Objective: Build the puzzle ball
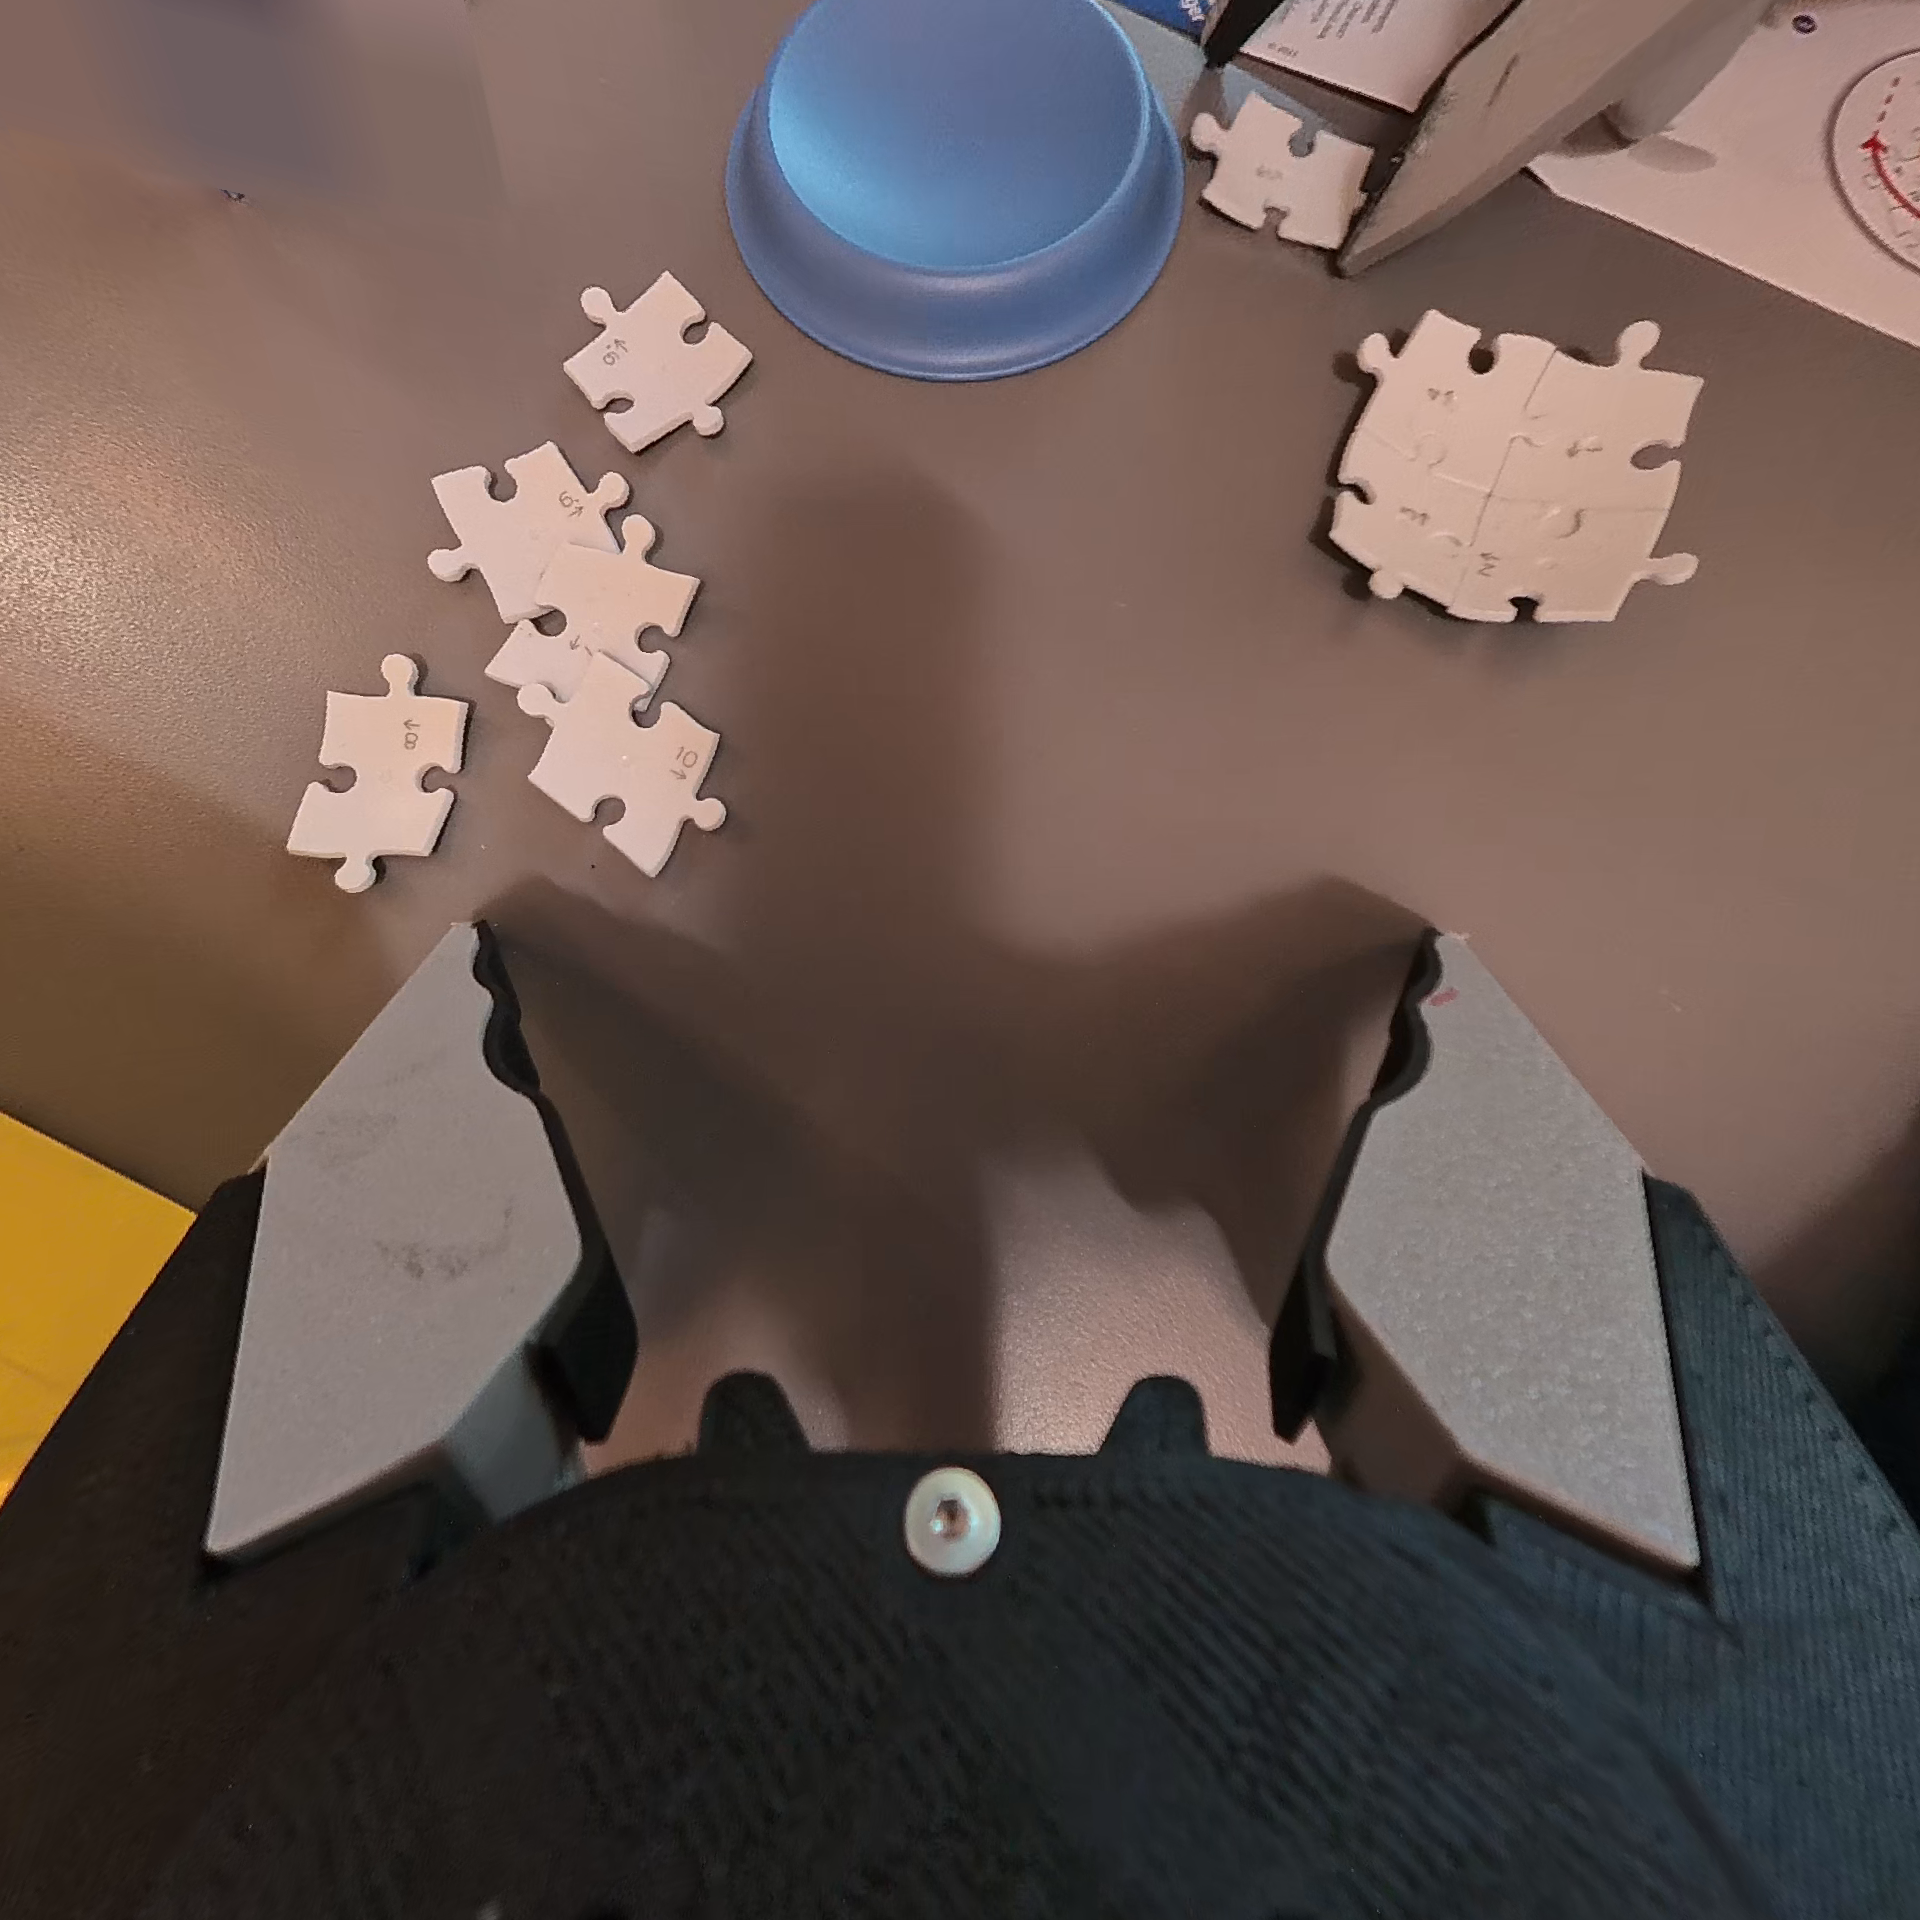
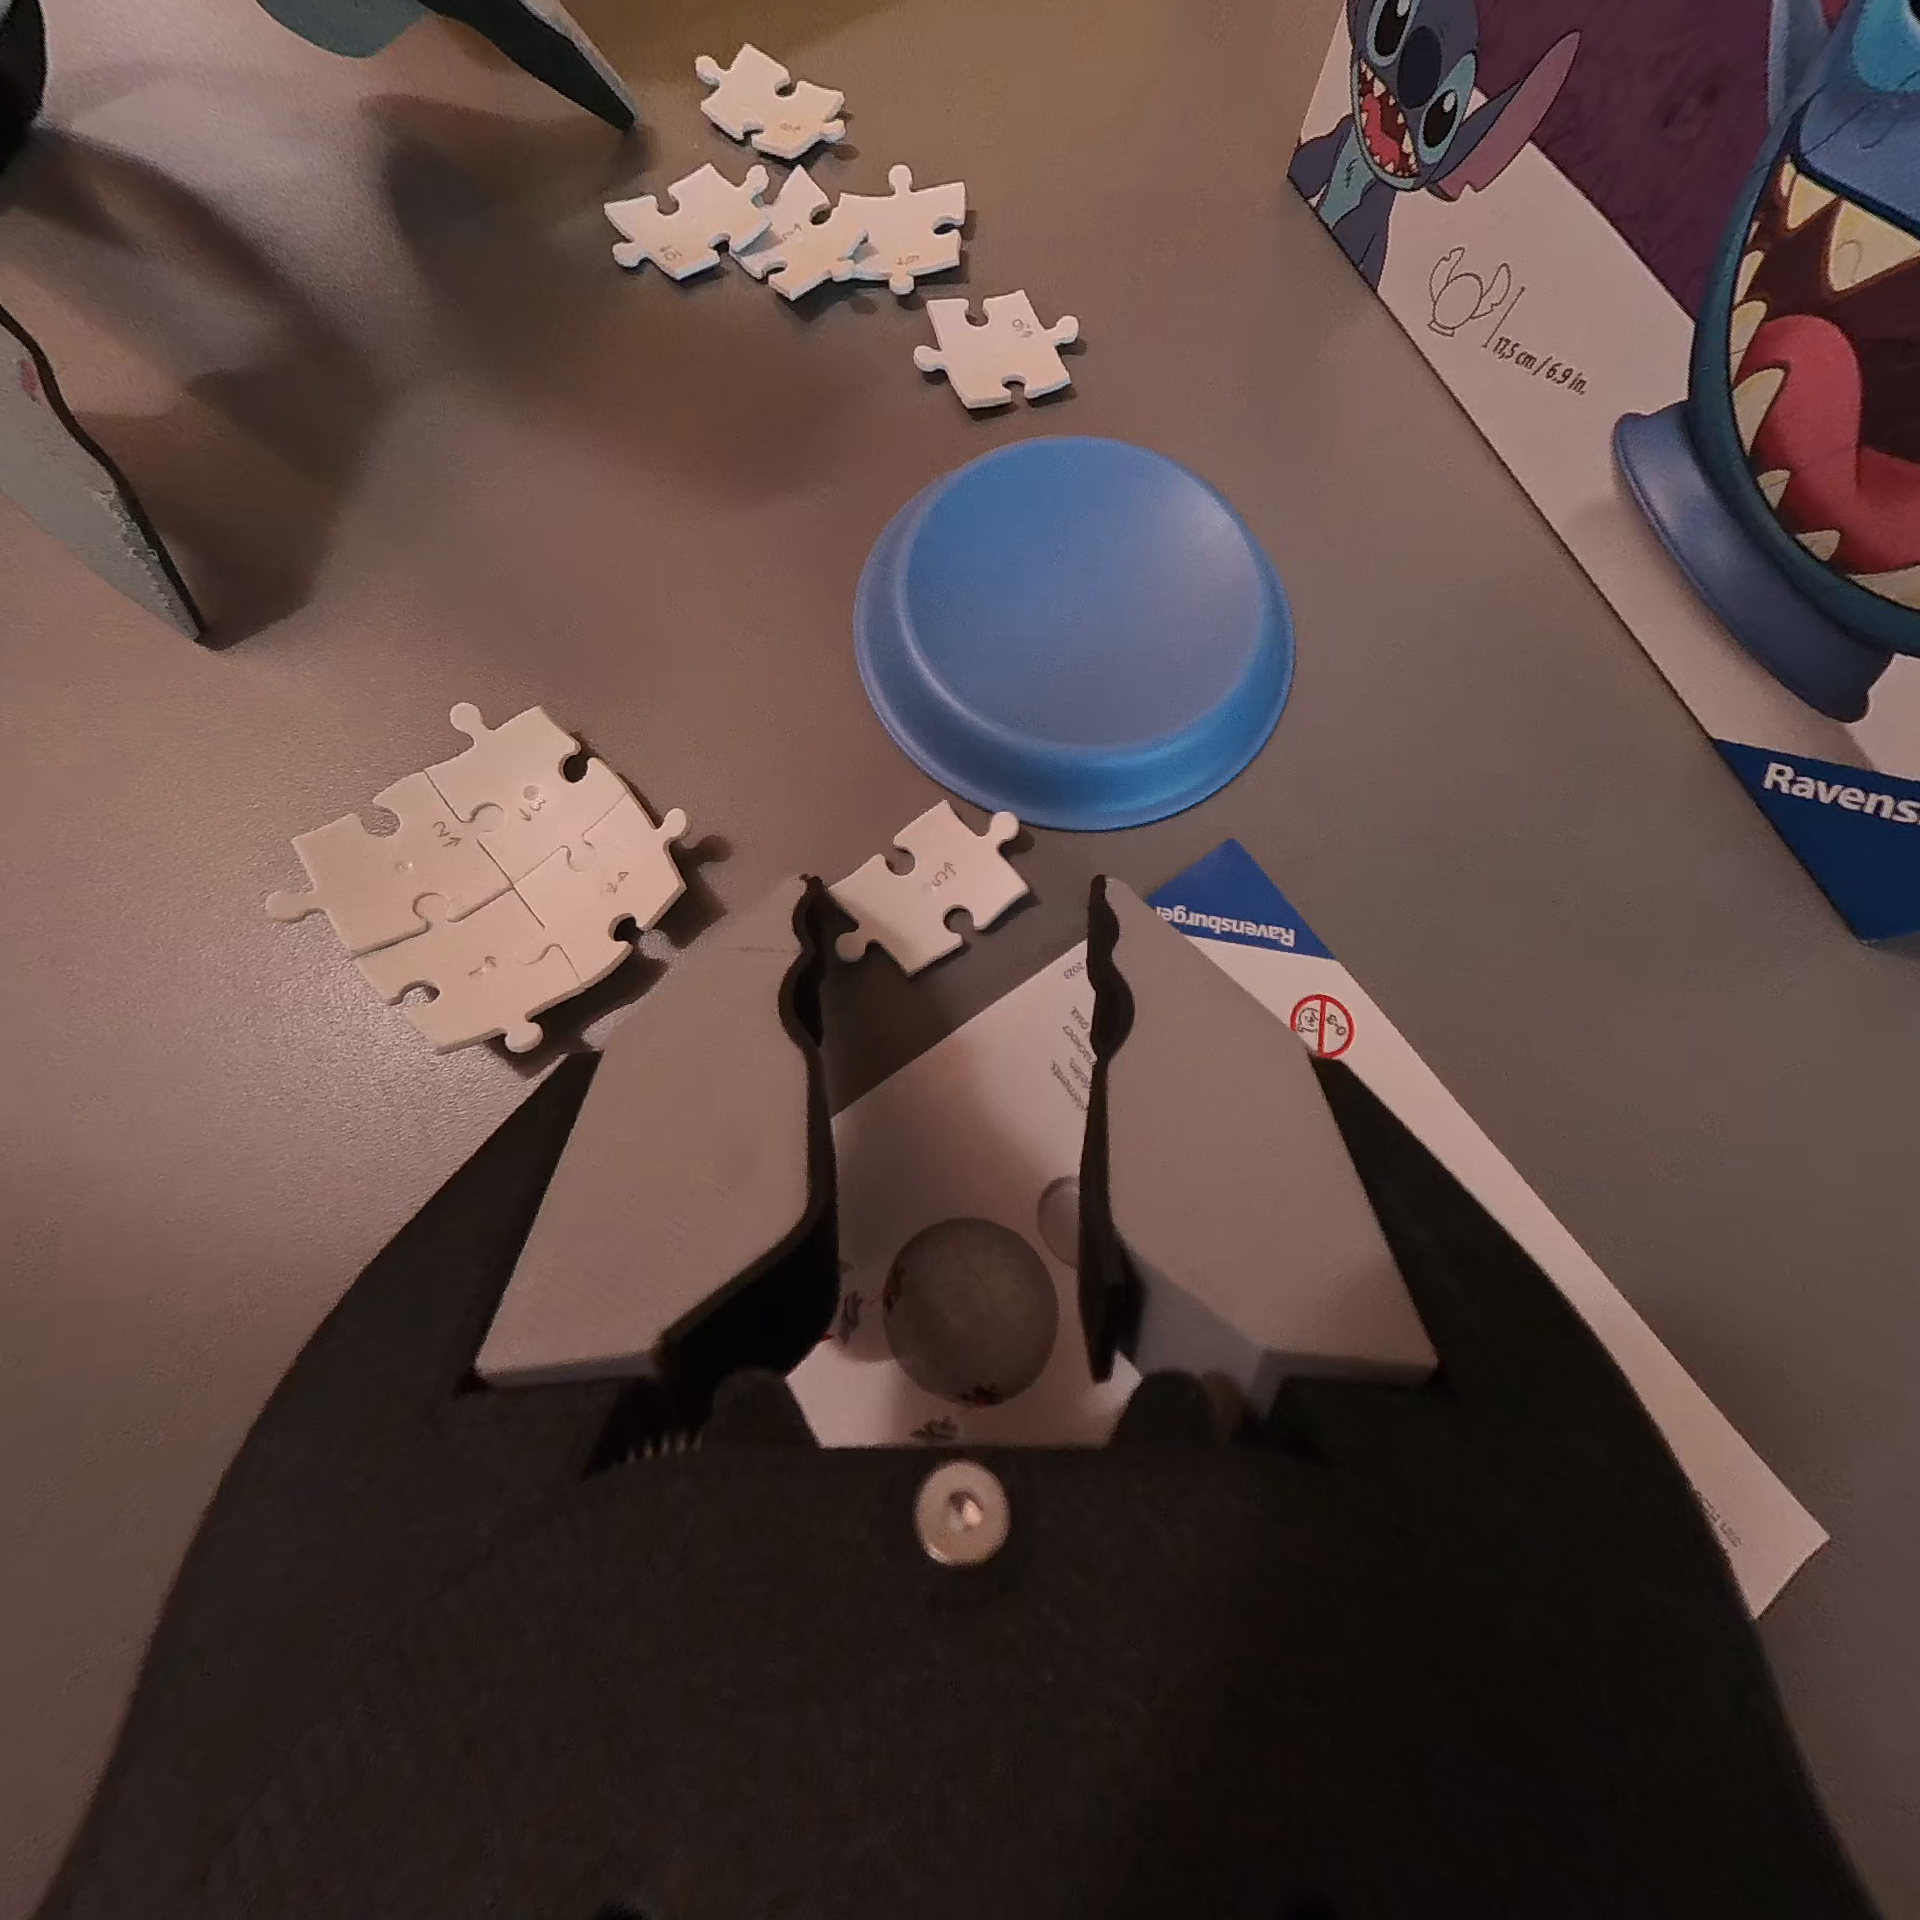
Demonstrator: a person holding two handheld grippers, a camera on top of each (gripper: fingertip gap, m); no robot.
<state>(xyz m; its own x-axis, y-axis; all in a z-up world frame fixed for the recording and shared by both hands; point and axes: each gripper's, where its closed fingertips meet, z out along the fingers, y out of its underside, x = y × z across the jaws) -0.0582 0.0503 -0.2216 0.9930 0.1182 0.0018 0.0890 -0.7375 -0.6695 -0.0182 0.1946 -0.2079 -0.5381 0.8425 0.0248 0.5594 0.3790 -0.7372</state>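
Observation:
A patch of several joined white puzzle pieces [image 1: 1512, 483] lies on the grey table; it also shows in the right wrist view [image 2: 478, 883]. Several loose white pieces [image 1: 582, 623] lie scattered at the left, seen far off in the right wrist view [image 2: 831, 223]. A blue round stand [image 1: 956, 187] [image 2: 1075, 634] sits upside-down on the table. My left gripper [image 1: 956, 935] is wide open and empty above bare table. My right gripper [image 2: 954, 899] is open, and a single white piece [image 2: 935, 883] [image 1: 1283, 166] lies flat on the table between its fingertips, not clamped.
The printed puzzle box [image 2: 1662, 312] stands at the right. A white leaflet [image 2: 1351, 1091] lies under my right gripper, also visible in the left wrist view [image 1: 1766, 208]. A yellow surface [image 1: 73, 1247] shows past the table's left edge. The left gripper's fingers [image 2: 104, 499] reach in at top left.

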